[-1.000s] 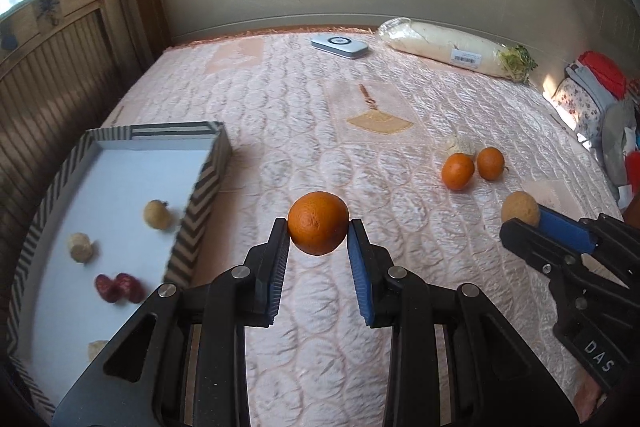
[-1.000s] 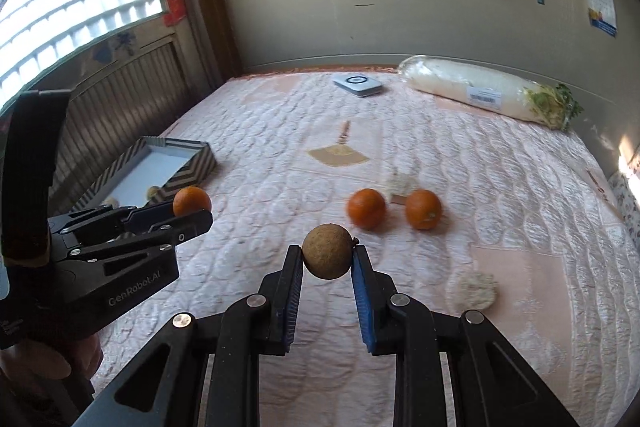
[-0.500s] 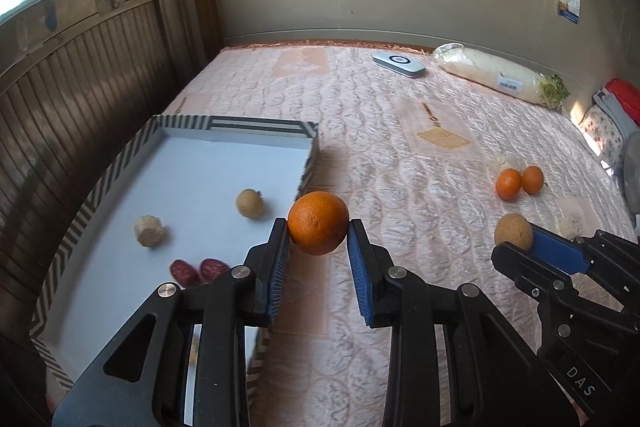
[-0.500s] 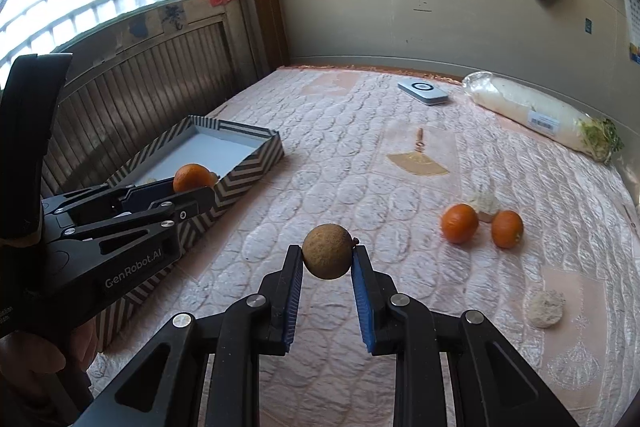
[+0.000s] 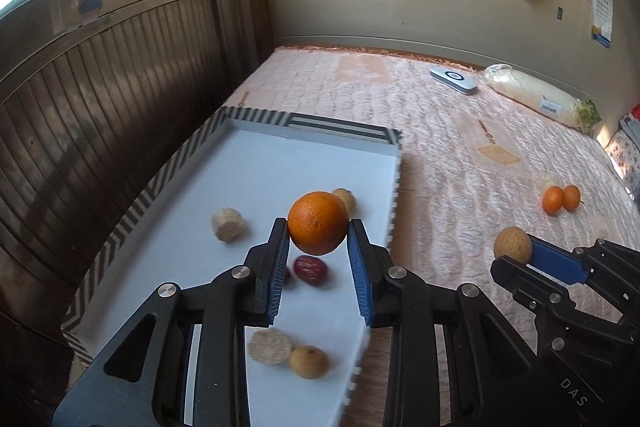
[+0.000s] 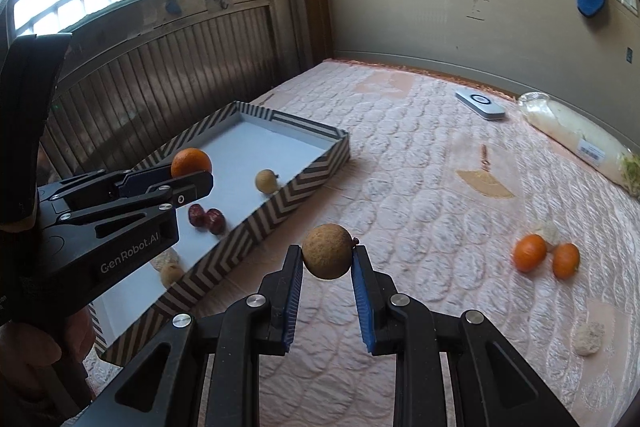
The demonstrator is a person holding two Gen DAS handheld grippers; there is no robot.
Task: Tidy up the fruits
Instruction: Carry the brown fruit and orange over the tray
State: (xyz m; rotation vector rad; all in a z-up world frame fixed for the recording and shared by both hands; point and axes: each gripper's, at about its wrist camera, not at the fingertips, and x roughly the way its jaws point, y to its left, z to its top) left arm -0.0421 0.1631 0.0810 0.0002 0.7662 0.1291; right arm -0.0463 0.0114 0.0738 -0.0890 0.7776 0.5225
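My left gripper point(image 5: 318, 247) holds an orange point(image 5: 318, 222) over the tray point(image 5: 168, 171), which sits on the bed point(image 5: 460, 155) beside the wall panelling. My right gripper point(image 6: 327, 269) holds a longan point(image 6: 327, 257) over the bed just right of the tray. Two tangerines point(image 6: 546, 255) lie well to the right; a remote point(image 6: 480, 104) lies behind, near the far wall.

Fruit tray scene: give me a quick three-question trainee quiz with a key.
1. True or false: the left gripper holds an orange over the tray.
2. What does the right gripper hold? A) orange B) round brown fruit C) nothing
3. How many oranges lie loose on the bedspread?

Key: 1 true; 2 B; 3 two.
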